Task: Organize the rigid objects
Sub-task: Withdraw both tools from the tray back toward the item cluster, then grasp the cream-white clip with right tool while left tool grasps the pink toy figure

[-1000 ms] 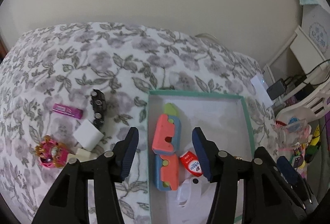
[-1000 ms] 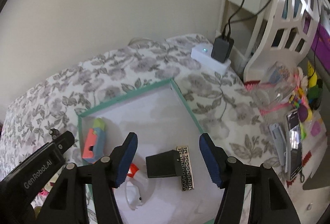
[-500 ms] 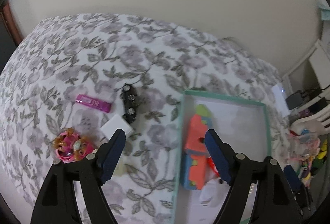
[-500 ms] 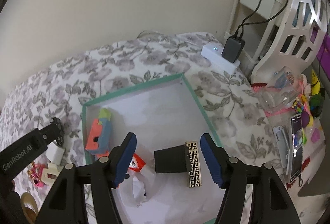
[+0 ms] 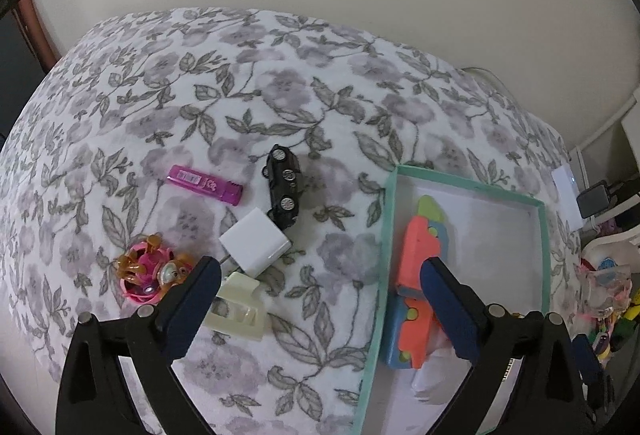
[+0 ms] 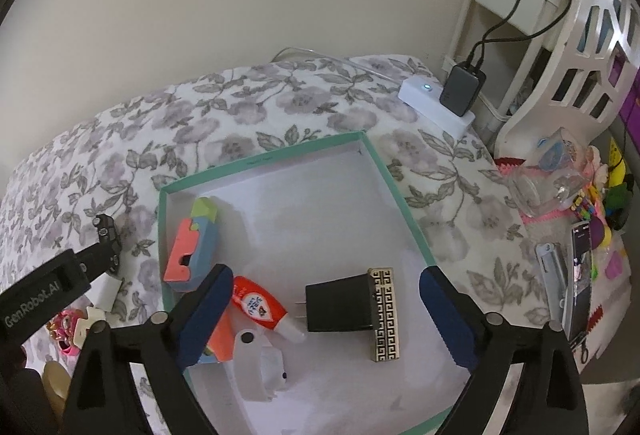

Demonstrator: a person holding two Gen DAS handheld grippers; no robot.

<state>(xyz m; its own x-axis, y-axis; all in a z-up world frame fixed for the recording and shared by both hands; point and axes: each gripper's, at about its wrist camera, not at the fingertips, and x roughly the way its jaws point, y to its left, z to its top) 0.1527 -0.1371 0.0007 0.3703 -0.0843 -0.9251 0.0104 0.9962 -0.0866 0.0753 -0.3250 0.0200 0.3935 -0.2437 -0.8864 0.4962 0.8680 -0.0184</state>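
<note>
My left tongs (image 5: 320, 289) stand wide apart, having just been opening, with nothing between them but the flowered cloth (image 5: 224, 83); one tip hangs over the cream clip (image 5: 240, 311), the other over the orange-and-blue block (image 5: 420, 247) at the near wall of the green box (image 5: 382, 235). Outside the box on the cloth lie a black car (image 5: 283, 191), a purple stick (image 5: 205, 185), a white plug (image 5: 255, 246) and a pink toy (image 5: 146, 273). My right tongs (image 6: 326, 309) have also just been opening and grip nothing; the black plug (image 6: 340, 309) with its patterned gold end lies loose on the box floor between the tips. Beside it lie a red-and-white tube (image 6: 260, 307) and a clear piece (image 6: 260, 367).
</note>
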